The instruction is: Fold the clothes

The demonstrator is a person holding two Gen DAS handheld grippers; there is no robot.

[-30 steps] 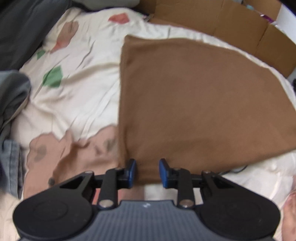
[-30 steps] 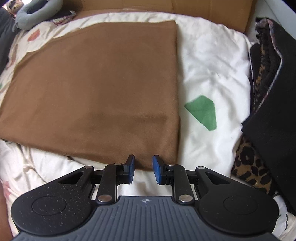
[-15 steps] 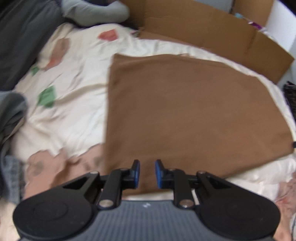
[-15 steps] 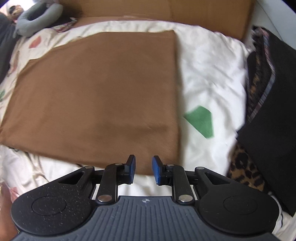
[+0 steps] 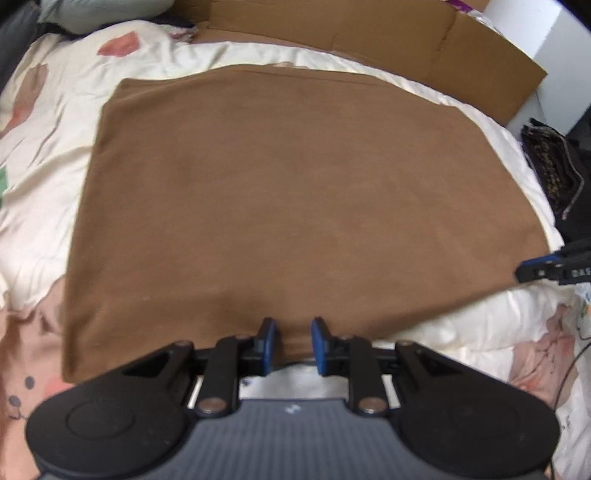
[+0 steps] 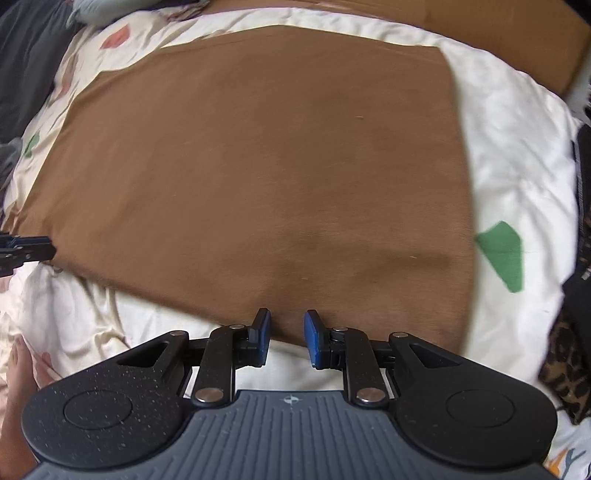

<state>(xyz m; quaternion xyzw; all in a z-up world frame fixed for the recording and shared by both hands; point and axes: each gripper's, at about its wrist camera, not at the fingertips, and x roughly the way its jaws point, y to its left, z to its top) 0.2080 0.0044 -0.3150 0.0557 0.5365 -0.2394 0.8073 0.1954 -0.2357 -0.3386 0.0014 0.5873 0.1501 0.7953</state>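
A brown cloth [image 5: 295,184] lies flat and folded into a broad rectangle on the bed, and it fills most of the right wrist view too [image 6: 258,166]. My left gripper [image 5: 293,332] hovers over the middle of its near edge, blue pads a narrow gap apart with nothing pinched between them. My right gripper [image 6: 286,328] stands the same way over the near edge, open, a little right of the left one. Each gripper's tip pokes into the other's view: the right gripper [image 5: 554,266] at the right border, the left gripper [image 6: 26,251] at the left border.
The cream bedsheet [image 5: 37,166] has pink and green patches [image 6: 502,254]. Cardboard [image 5: 369,26] lines the far side. Leopard-print and black clothes [image 6: 569,350] are piled at the right, dark grey clothing [image 6: 22,74] at the far left. A hand [image 6: 18,387] shows at lower left.
Both grippers slid inward along the cloth's near edge: the left one from the left corner rightward, the right one from the right corner leftward. The cloth stayed flat.
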